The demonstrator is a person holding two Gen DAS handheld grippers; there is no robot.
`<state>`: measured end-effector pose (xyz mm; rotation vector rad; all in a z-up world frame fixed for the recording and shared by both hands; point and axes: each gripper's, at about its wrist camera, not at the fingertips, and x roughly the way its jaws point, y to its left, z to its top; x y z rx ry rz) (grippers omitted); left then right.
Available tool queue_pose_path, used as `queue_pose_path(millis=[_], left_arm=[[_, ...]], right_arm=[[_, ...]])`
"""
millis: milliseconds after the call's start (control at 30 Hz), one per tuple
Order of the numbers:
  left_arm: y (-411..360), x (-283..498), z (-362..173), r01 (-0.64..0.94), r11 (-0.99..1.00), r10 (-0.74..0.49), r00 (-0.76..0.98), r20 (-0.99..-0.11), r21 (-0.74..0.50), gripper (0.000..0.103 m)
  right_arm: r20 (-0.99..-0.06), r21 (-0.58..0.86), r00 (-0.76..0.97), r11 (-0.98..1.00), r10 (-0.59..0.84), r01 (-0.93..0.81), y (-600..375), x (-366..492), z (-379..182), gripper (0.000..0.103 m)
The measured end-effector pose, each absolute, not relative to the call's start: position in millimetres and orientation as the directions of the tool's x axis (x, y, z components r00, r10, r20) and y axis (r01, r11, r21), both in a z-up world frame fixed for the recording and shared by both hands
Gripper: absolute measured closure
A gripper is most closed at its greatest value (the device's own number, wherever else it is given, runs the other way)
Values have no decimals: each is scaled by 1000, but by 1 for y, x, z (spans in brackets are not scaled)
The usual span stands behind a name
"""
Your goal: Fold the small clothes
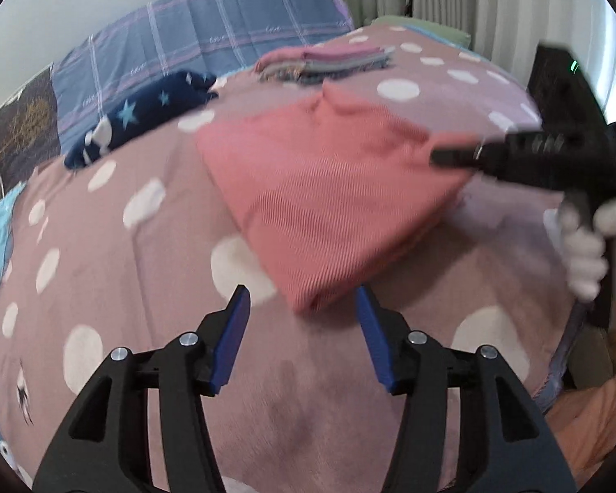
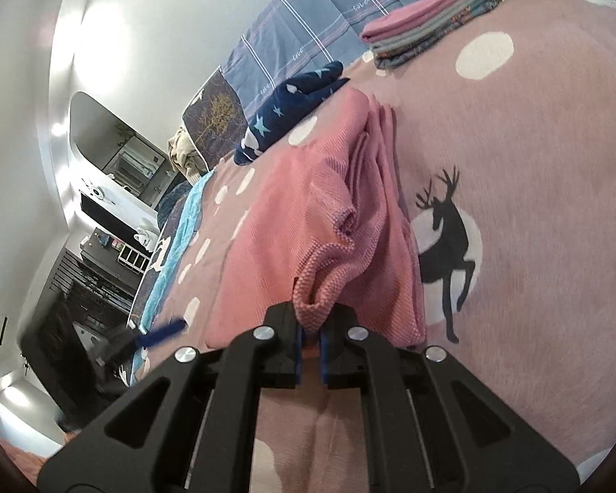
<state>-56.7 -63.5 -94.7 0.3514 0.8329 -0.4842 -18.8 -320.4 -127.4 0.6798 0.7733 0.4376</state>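
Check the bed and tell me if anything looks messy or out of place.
The pink garment is folded but bunched at the corner pinched by the right gripper. The navy star cloth lies crumpled by the pillow, unlike the neat folded stack. The left gripper is open and empty.

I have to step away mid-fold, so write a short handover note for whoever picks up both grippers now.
Left gripper: open, empty, just short of the pink garment's near corner.
Right gripper: shut on a bunched edge of that garment.
Garment lies partly folded on the dotted bedspread.
Done: a folded stack at the far end.
Left: finish this fold; the navy star garment still looks unfolded.
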Motion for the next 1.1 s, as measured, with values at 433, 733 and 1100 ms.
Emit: queue_pose_path(millis=[433,733,1100], left_arm=[[-70,-30,-129,384,913,-146,622,-769,137,48],[-53,-46,-116,415,908,-214,568,-795,52,49],[-67,-28,-97,488,860,-434,550,-714,-147,90]], right_arm=[[-577,640,647,768,498,-20,-335,-24,-128,97],[-558,627,668,778,492,-50,-349,-37,-132,74],[-642,501,617,858,454,-110,-309,-2,-133,85]])
